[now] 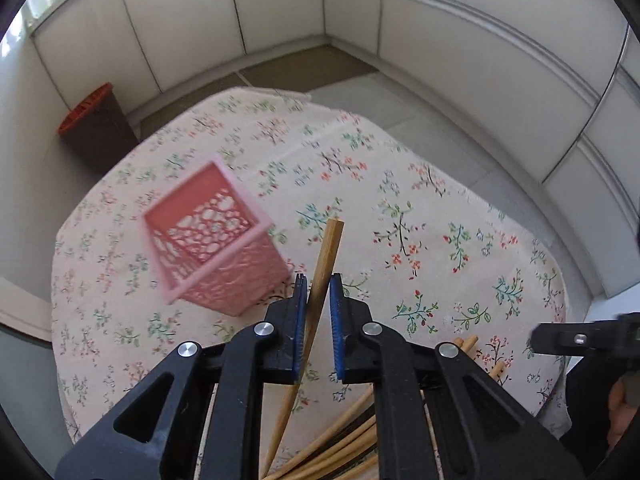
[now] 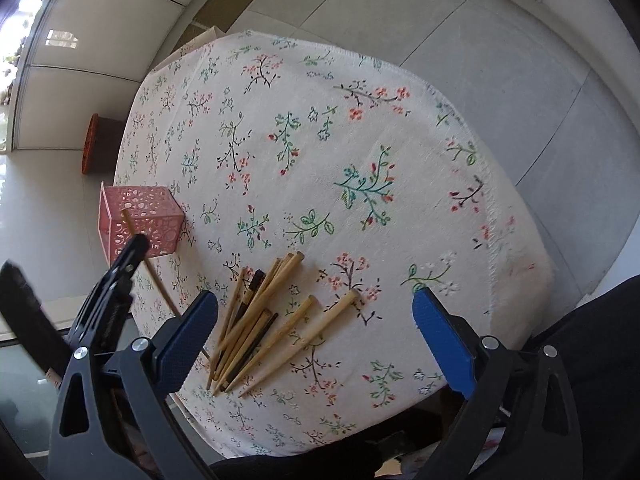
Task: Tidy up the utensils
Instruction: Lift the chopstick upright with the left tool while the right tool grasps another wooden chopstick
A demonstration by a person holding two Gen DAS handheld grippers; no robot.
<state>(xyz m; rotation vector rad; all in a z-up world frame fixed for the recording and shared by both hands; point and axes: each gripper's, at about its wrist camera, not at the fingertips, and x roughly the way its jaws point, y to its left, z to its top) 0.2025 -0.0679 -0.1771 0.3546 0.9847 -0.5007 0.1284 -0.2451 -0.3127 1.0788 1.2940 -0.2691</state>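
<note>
My left gripper [image 1: 319,300] is shut on a bamboo chopstick [image 1: 326,256] and holds it above the table, thick end pointing forward, just right of the pink lattice holder [image 1: 212,236]. In the right wrist view the same left gripper [image 2: 132,250] holds that chopstick [image 2: 154,276] in front of the holder [image 2: 140,220]. My right gripper [image 2: 316,328] is open and empty above a pile of several bamboo and dark chopsticks [image 2: 260,320] lying on the floral tablecloth [image 2: 320,140]. The pile also shows at the bottom of the left wrist view [image 1: 344,440].
The round table edge [image 2: 520,280] drops to a grey tiled floor. A brown bin with an orange rim [image 1: 96,128] stands on the floor beyond the table. White wall panels surround the area.
</note>
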